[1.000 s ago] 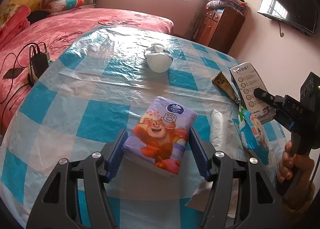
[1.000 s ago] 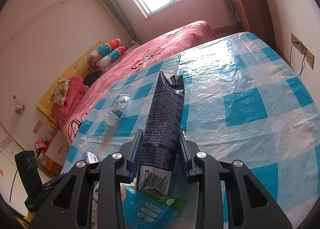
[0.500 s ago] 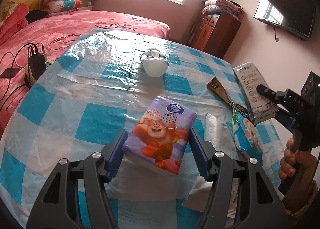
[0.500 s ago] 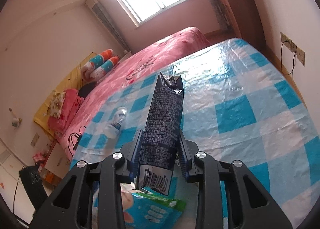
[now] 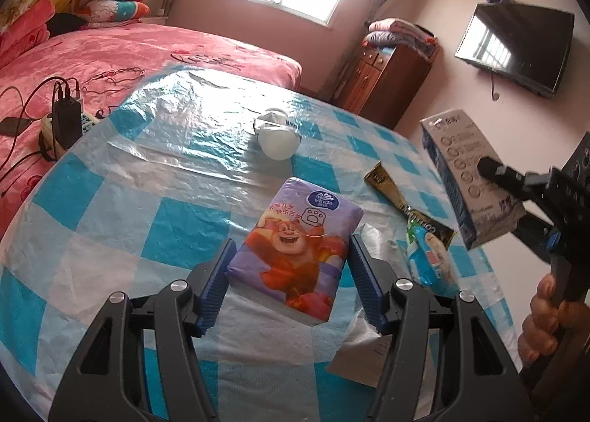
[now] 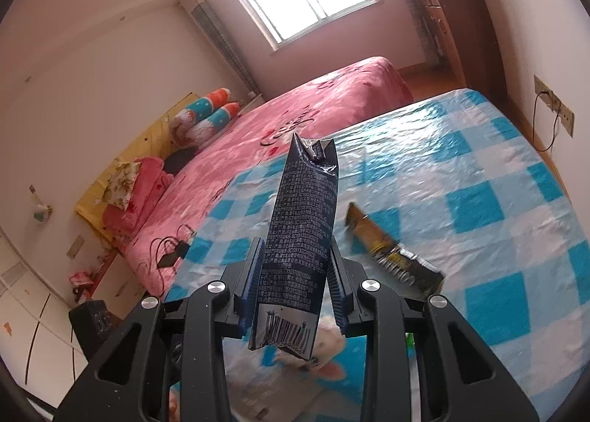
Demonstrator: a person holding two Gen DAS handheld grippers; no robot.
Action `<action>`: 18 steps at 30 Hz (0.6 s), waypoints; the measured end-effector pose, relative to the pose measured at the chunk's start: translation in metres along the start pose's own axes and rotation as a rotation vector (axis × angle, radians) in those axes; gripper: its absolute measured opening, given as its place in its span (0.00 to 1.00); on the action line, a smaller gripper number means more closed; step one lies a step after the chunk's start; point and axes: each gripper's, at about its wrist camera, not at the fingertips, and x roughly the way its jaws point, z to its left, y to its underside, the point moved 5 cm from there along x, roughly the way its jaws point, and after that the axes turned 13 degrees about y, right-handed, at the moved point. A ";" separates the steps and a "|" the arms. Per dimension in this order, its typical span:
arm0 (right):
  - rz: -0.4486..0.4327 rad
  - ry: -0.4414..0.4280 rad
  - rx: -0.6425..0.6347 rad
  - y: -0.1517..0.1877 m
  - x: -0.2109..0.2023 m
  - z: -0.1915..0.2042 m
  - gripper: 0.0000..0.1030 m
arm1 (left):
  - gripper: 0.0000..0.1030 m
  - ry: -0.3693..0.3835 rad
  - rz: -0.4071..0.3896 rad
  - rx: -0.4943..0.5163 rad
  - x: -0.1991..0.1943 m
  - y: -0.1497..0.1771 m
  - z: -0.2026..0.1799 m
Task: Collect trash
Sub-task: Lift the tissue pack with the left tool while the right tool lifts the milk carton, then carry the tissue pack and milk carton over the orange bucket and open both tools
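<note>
Carton (image 6: 300, 237) lifted off table (image 5: 110, 200) — right gripper (image 6: 295, 285) clamped; airborne.

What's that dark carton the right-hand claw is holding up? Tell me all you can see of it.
The carton is a slim dark blue drink box that looks like coated paperboard, covered in fine white print, with a barcode at its near end and a crumpled, opened far end. The right gripper clamps its two sides with blue ribbed pads, holding it lifted off the checked tablecloth. From the left camera its paler face shows round icons. Nothing else touches it.

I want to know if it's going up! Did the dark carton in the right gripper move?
Yes. The dark carton rose off the checkered table, exposing the gold wrapper beneath.
</note>
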 end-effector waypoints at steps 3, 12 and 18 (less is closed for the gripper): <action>0.017 -0.017 -0.004 0.006 -0.003 0.008 0.33 | 0.61 0.021 -0.013 -0.028 -0.005 0.001 0.003; 0.078 -0.093 -0.054 0.028 0.000 0.056 0.33 | 0.61 0.033 -0.049 -0.044 -0.028 0.000 0.015; 0.126 -0.156 -0.115 0.047 0.004 0.101 0.33 | 0.61 0.000 -0.084 -0.064 -0.058 0.002 0.035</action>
